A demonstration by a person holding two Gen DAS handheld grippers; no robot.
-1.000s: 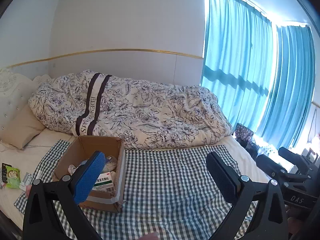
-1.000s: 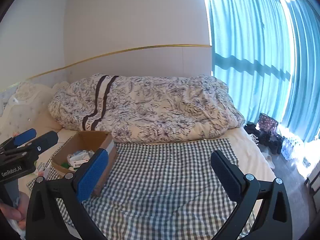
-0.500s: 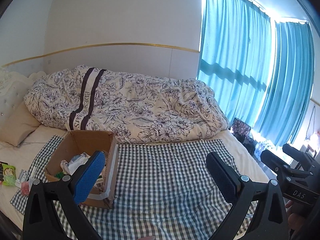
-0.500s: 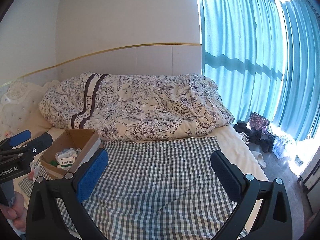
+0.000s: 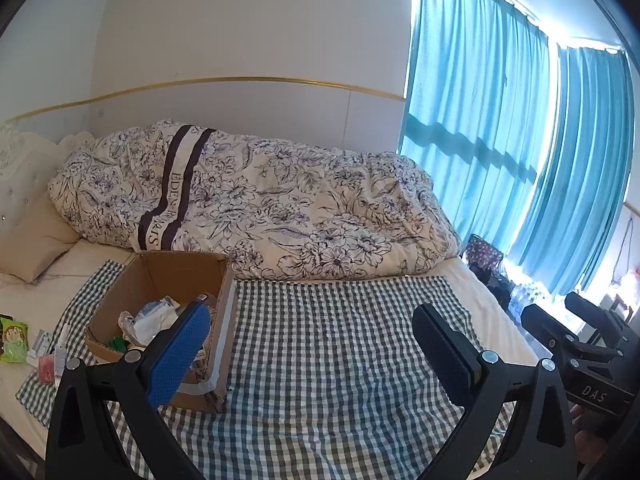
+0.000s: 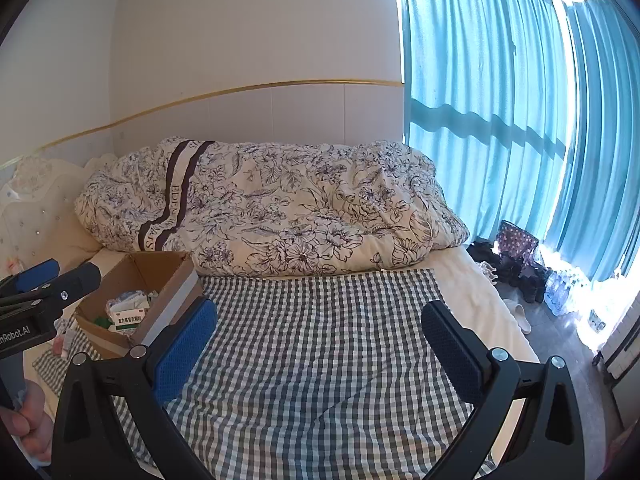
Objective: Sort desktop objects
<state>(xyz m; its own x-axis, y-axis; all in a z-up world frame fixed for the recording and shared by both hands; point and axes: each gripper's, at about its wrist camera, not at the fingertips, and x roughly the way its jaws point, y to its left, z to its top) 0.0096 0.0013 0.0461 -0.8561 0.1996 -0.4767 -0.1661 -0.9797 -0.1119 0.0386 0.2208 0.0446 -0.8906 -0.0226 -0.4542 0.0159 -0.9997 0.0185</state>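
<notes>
An open cardboard box (image 5: 172, 276) (image 6: 136, 276) sits at the left end of a checked cloth (image 5: 340, 344) (image 6: 320, 340) on the bed, filled with medicine boxes (image 6: 127, 316) and crumpled packets (image 5: 150, 318). My left gripper (image 5: 312, 348) hovers open above the cloth, its blue left pad in front of the box. My right gripper (image 6: 320, 346) is open too, empty, over the cloth's middle. Each gripper shows at the edge of the other's view. A green snack packet (image 5: 14, 338) and small items (image 5: 46, 356) lie left of the box.
A rolled floral duvet (image 5: 256, 204) (image 6: 272, 208) fills the far half of the bed, with a pillow (image 5: 34, 240) at the padded headboard. Blue curtains (image 6: 500, 120) cover the window on the right; shoes and a bag (image 6: 516, 256) lie on the floor there.
Both views have shifted slightly, so the box and duvet sit a little differently in frame. Both grippers stayed open and empty.
</notes>
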